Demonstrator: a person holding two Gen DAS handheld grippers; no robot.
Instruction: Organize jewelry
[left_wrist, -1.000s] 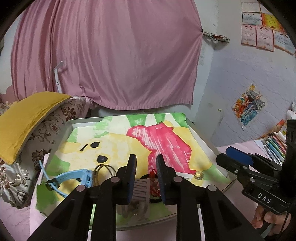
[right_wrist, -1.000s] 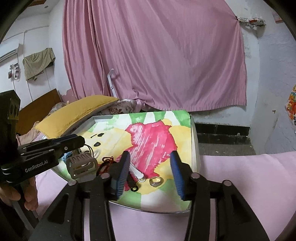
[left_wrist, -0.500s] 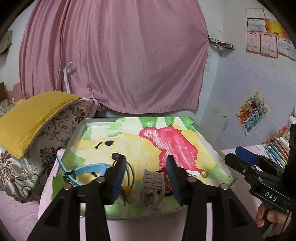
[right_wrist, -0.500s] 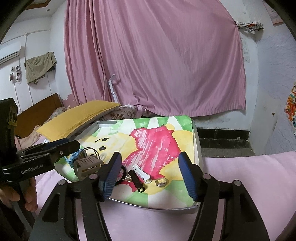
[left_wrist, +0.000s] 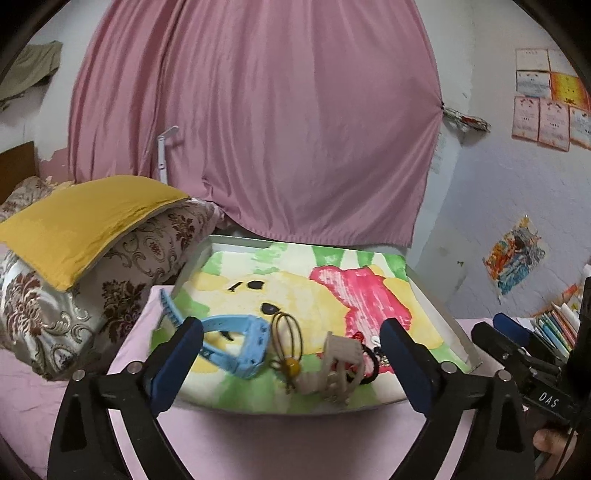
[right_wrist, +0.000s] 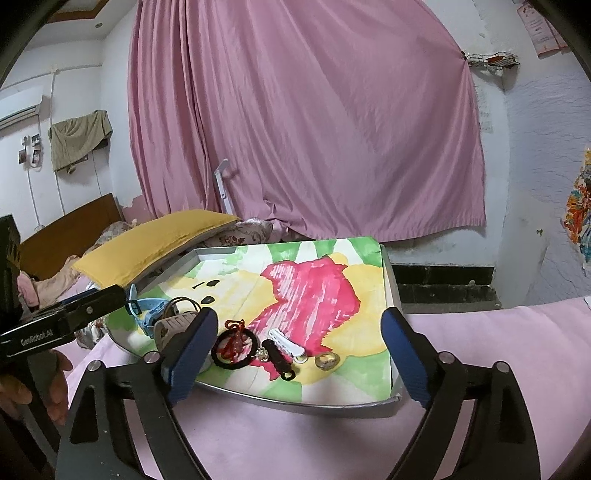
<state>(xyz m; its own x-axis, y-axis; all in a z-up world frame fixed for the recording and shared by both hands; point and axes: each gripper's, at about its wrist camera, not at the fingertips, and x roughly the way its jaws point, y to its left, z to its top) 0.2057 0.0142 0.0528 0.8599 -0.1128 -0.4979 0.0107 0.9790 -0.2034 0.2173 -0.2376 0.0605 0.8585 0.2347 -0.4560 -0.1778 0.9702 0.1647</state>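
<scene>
Two hand-held grippers, left (left_wrist: 291, 365) and right (right_wrist: 297, 356), hover wide open, empty, above the tray (right_wrist: 392, 295); jewelry clusters near its front edge. Best approach: descend straight, pinch ring (right_wrist: 326, 360) alone.

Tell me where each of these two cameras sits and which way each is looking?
Left wrist: sits on the left gripper, looking forward over the tray at the blue watch and claw clip; its open fingers show, and the right gripper's tip at the right edge.
Right wrist: sits on the right gripper, looking at the ring and black hair tie; its open fingers show, and the left gripper at the left edge.
Shared: the tray, the watch, the pink curtain.
</scene>
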